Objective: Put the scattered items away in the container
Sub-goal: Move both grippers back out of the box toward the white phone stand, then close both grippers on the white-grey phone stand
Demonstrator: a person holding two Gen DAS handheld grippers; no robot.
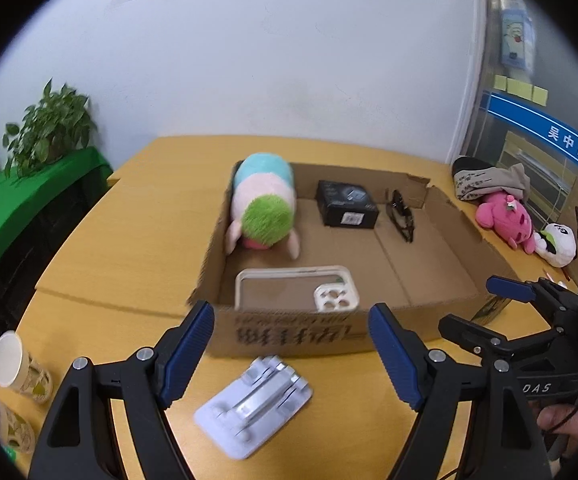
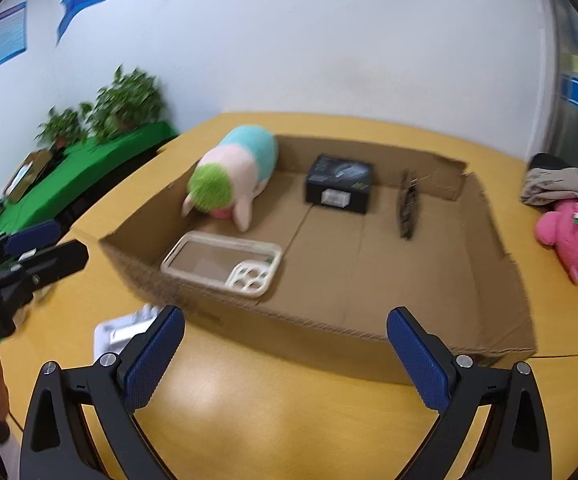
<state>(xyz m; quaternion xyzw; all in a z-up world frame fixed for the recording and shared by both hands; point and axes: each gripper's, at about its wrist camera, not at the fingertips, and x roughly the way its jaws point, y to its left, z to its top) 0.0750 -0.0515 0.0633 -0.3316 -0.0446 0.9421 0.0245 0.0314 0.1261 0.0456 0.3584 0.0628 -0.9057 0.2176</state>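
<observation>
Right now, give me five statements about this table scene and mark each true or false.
1. The phone case lies inside the cardboard box. True.
2. The left gripper is shut on the white stand. False: it is open, and the stand lies on the table beneath it.
3. The pink plush is in the box. False: it lies on the table outside the box.
4. The black box sits inside the cardboard box. True.
5. The right gripper holds sunglasses. False: it is open and empty.

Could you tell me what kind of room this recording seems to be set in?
Probably an office or public service room: a wooden table against a white wall with printed notices, potted plants on a green-covered bench, and sticky notes on a glass partition.
</observation>
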